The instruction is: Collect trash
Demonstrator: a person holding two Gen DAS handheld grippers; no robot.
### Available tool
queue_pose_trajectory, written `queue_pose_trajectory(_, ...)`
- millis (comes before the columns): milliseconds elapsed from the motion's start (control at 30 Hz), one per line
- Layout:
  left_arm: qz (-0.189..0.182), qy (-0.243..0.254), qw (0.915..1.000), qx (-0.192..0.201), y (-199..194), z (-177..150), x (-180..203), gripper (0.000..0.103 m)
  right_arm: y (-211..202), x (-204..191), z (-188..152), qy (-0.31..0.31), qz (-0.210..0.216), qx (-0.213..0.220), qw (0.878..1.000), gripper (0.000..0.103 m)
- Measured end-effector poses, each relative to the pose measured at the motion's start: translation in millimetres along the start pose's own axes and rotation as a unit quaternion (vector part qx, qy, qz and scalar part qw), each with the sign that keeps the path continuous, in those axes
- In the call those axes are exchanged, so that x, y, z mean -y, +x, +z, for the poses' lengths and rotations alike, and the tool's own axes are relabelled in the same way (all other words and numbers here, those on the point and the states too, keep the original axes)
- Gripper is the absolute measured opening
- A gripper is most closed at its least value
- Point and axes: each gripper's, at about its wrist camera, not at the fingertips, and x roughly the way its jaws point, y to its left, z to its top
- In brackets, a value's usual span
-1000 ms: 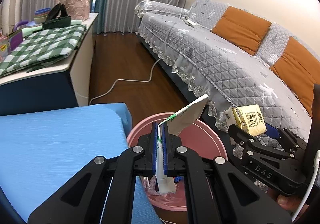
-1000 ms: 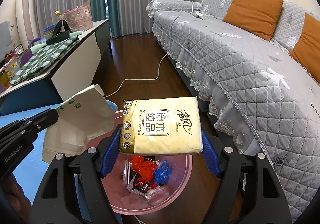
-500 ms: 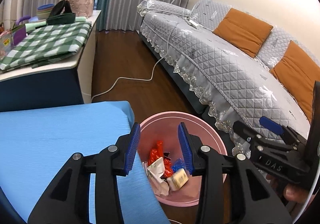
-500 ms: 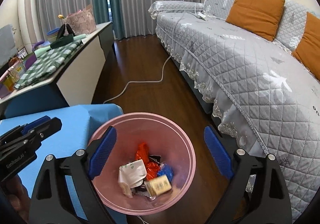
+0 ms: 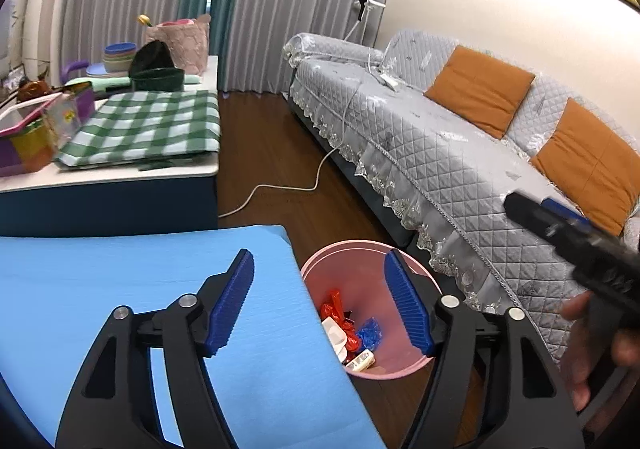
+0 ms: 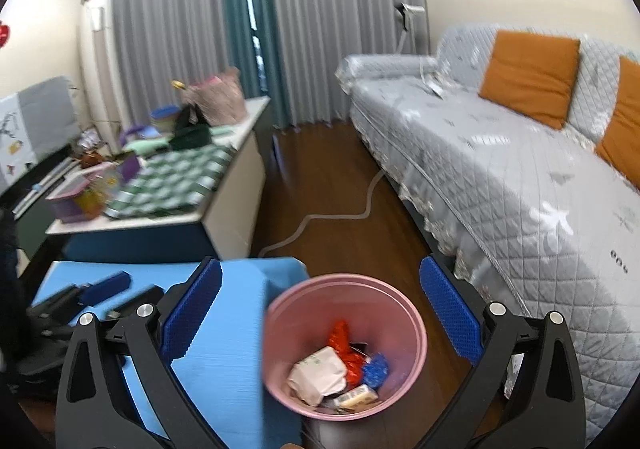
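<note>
- Both loads dropped since the earlier frames: the white paper bag once pinched in the left gripper (image 5: 318,307) and the yellow tissue pack once clamped in the right gripper (image 6: 320,315) are now in the bin (image 6: 400,303).
- Left jaws have just been opening; nothing is seen between them, pads released.
- Right jaws have just been opening too and stand at their widest, empty.
- Both grippers have been lifted up and back from the bin; it now sits lower and smaller in each view.
- Trash in the bin: white bag (image 6: 318,375), red wrapper (image 6: 340,335), blue wrapper (image 6: 376,367), tissue pack (image 6: 358,395) at the near side. All lie loose at the bottom, well below the rim.
- Step in hand, as judged: release finished, withdrawal under way.
- Next move, as judged: further trash has to be found. None is seen on the blue mat (image 5: 120,289), so a turn away towards other surfaces is likely needed, with the jaws kept wide for the next grasp.
- Surface: the mat covers a low table at near left; its right edge is just beside the bin and hides part of the rim in the left view.
- Room: dark wood floor, white cable (image 5: 280,193) trailing across it. Grey quilted sofa (image 5: 440,153) along the right with orange cushions (image 5: 480,89). Far left, a cabinet (image 5: 120,177) with a green check cloth, bowls and a pink basket. Grey and teal curtains at the far wall.
- Right view is motion-blurred; fine detail on the cabinet cannot be told.
</note>
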Motion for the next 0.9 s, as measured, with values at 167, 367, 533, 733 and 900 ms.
queue_pose_trajectory(167, 0.009, 0.006, 0.9998, 0.018, -37, -10, -5, 0.079, -44, -18, 9, 0.006, 0.016, 0.032, 0.999, 0.098)
queue_pose_trajectory(367, 0.04, 0.028, 0.9982, 0.035, -85, -44, -12, 0.087, -81, -38, -14, 0.004, 0.026, 0.028, 0.999, 0.098)
queue_pose_trajectory(533, 0.075, 0.016, 0.9966, 0.03, -115, -70, -27, 0.088, -104, -59, -45, -0.017, 0.018, 0.019, 1.0, 0.098)
queue_pose_trajectory(733, 0.111, -0.013, 0.9919, 0.06, -160, -91, -53, 0.088, -121, -80, -83, -0.03, 0.009, 0.011, 0.999, 0.098)
queue_pose_trajectory(900, 0.145, -0.025, 0.9859, 0.08, -190, -107, -66, 0.088, -129, -104, -116, -0.033, 0.014, -0.01, 0.999, 0.098)
